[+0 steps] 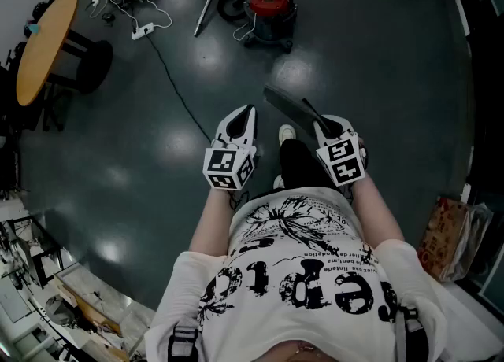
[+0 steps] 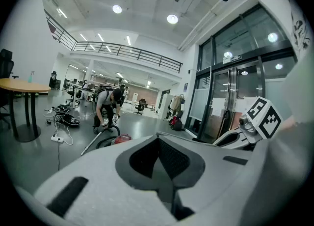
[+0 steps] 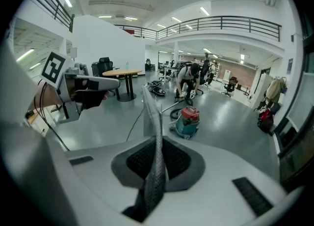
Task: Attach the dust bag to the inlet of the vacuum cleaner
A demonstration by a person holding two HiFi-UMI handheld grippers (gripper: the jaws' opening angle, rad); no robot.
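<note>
Grey dust bag sits pinched in the right gripper; the left gripper beside it is closed on nothing. The vacuum cleaner stands well ahead of both, so by my reading the attaching is not yet begun.

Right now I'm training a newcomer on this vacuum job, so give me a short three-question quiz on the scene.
1. True or false: the left gripper holds the dust bag.
2. Short answer: what are the right gripper's jaws shut on?
3. Where is the vacuum cleaner? A) held by the left gripper B) on the floor ahead of the person C) held by the right gripper

Key: 1 false, its jaws are shut on nothing; 2 the dust bag; 3 B.
</note>
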